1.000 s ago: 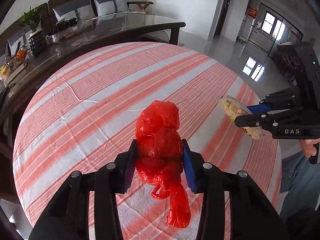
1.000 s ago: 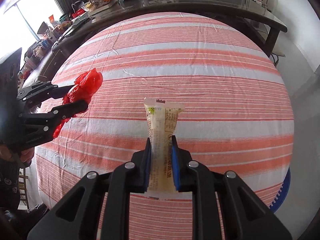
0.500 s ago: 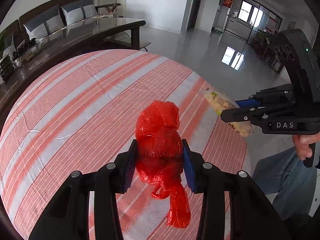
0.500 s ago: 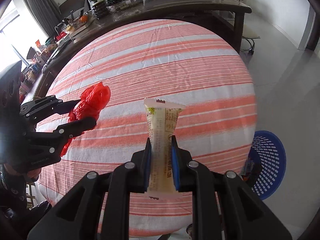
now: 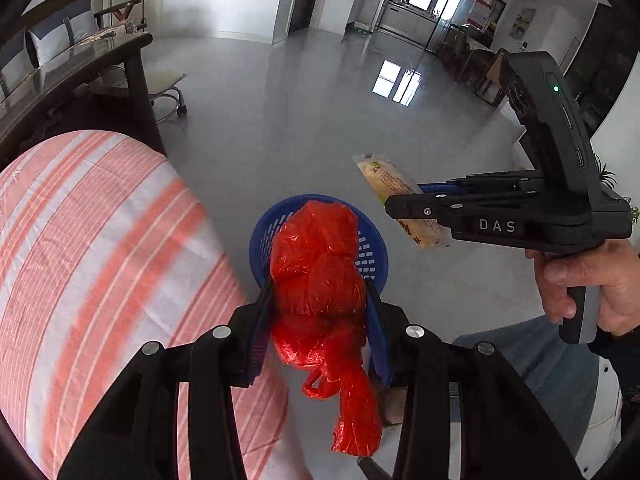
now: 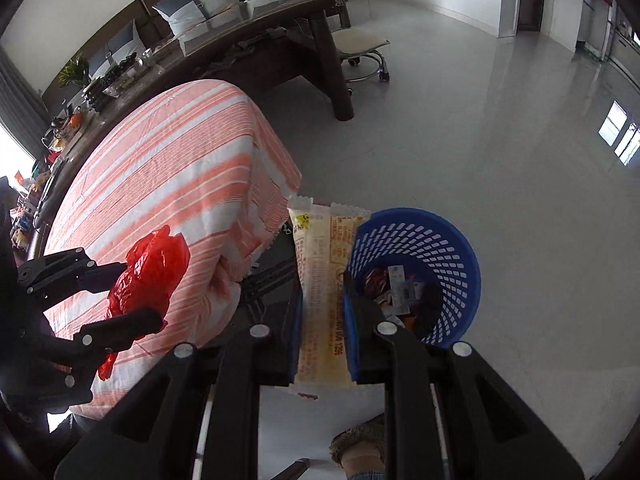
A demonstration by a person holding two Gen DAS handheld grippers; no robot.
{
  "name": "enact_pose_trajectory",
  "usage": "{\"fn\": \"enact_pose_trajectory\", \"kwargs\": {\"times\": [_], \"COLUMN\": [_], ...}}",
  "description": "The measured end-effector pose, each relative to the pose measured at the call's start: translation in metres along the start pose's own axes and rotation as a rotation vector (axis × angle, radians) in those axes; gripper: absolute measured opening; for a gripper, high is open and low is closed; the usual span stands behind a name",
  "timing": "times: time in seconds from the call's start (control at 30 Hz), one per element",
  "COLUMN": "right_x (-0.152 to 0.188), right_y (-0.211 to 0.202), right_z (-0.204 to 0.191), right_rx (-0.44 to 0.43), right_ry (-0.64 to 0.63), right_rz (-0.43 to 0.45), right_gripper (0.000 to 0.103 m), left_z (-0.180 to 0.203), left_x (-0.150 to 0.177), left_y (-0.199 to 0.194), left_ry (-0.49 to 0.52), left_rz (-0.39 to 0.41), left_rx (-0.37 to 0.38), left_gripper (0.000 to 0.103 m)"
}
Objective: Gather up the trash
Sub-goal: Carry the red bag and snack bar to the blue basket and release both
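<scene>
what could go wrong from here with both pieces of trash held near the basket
1. In the right wrist view the red plastic bag in the left gripper hangs over the striped tablecloth, not the blue basket; released now, it would likely miss.
2. The snack wrapper in the right gripper sits beside the rim, so it may drop to the floor.

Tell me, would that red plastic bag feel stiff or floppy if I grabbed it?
Probably floppy: the red plastic bag is crumpled between the left gripper's fingers, its knotted tail dangling below. Likely light too, since that side pinch alone holds it up.
</scene>
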State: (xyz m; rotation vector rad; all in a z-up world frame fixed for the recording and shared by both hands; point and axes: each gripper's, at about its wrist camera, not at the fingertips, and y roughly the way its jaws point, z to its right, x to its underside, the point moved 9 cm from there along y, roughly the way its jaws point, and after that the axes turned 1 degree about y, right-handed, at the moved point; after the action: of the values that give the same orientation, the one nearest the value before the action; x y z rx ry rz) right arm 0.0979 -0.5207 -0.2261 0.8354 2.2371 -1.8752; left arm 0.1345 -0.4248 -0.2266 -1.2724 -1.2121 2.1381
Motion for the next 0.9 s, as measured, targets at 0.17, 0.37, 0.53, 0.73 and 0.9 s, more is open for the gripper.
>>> {"fn": "enact_pose_trajectory", "kwargs": {"times": [0.17,0.37,0.53,0.73,0.9], "right_x": [0.006,0.009,0.013,0.016,0.006], "right_y": [0.027,0.069,0.113,0.125,0.087], "right_z": [0.06,0.107,0.133,0.16,0.166], "right_rx": [0.002,-0.013,-0.049,-0.042,0.015], "right_ry": [0.085,0.165,0.228,0.327,0.334], "right_rz": [-0.011,-0.029,-0.042,0.014,0.084], "right_gripper": [0.017,0.017,0.02,0.065,0.08], "left_z": [0.021,0.026,0.016,0.002,0.011], "left_x": [-0.017,-0.032,-0.039,-0.049,-0.059], "left_y": [0.07,0.132,0.164,0.158,0.113], "left_ry": [-0.031,-0.063,-0.078,-0.115,-0.076], "left_rz": [-0.07,-0.115,-0.107,-0.041,0.07], "left_rx": [0.021,0.01,-0.032,-0.07,-0.125], "left_gripper": [0.042,0.044,0.084,0.088,0.092]}}
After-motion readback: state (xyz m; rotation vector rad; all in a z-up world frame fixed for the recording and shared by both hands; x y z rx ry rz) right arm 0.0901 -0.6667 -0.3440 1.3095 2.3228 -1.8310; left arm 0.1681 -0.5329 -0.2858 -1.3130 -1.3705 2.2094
